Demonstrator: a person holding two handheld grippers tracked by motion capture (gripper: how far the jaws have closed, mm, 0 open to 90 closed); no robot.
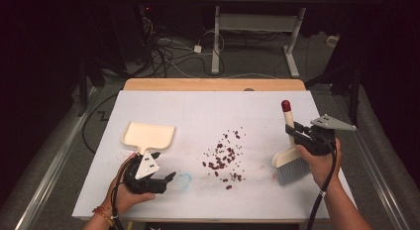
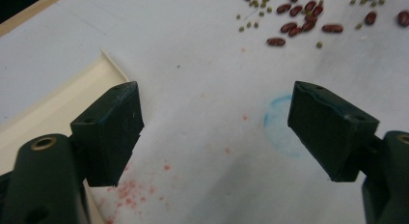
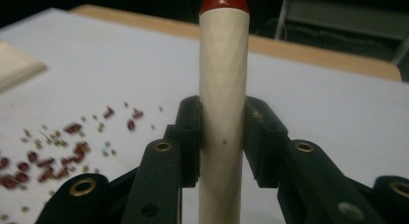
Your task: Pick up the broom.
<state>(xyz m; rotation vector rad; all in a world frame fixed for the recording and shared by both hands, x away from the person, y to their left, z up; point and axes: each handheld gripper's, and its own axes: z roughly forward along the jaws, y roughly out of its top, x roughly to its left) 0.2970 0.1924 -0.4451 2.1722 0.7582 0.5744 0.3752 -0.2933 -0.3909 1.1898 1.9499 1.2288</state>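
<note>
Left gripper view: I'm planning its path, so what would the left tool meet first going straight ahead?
Probably the scattered red and green beans on the white table sheet; depth is uncertain.

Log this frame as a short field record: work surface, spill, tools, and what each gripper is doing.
surface: white table sheet
spill: red beans with small green ones, scattered mid-table
brush: cream handle with red tip, grey bristles, to the right of the beans
dustpan: cream dustpan, empty, left of the beans
right gripper: clamped on the brush handle
left gripper: jaws wide apart, nothing between them, beside the dustpan's edge
</note>
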